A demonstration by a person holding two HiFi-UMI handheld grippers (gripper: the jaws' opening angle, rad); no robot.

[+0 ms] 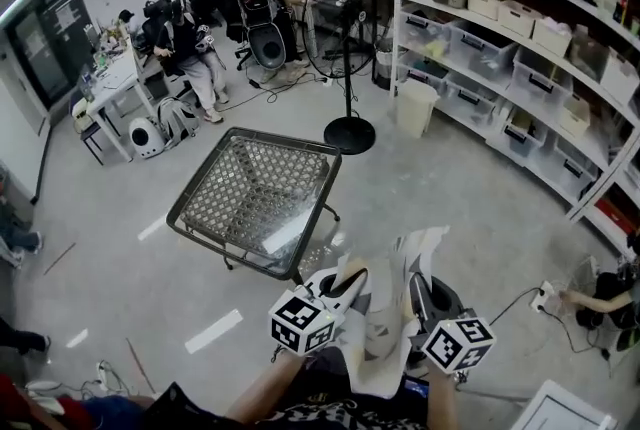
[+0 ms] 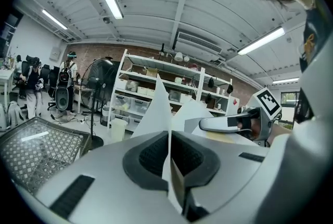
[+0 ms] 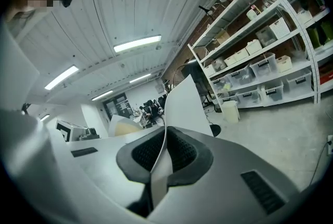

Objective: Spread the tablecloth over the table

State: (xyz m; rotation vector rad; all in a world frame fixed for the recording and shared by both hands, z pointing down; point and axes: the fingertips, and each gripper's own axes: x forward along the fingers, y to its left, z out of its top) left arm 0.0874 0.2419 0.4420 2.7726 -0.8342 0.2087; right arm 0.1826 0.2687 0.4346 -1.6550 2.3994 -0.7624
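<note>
Closest to me is the tablecloth (image 1: 386,316), a pale, crumpled sheet bunched up between my two grippers, just above my forearms. My left gripper (image 1: 347,280) has its jaws pressed together on a fold of the cloth. In the left gripper view the thin sheet comes up out of the dark pads of the left gripper (image 2: 169,160) and stands in a stiff white peak (image 2: 156,113). My right gripper (image 1: 421,295) is clamped the same way. In the right gripper view a strip of cloth (image 3: 182,108) is pinched between the closed pads of the right gripper (image 3: 162,158) and curls upward past them. The two grippers sit side by side, close together, each with its marker cube turned toward me, and the cloth hangs in loose folds between them.

The table (image 1: 290,143) stands on the grey floor ahead of me and a little to my left. It has a dark frame with an open mesh top, and its near corner is just beyond my left gripper. The cloth is not on it and hangs short of that near corner. A standing fan (image 1: 345,48) rises past the table's far right corner. Long shelves (image 1: 520,28) of bins line the right side of the room. People (image 1: 190,38) sit by desks at the far left.
</note>
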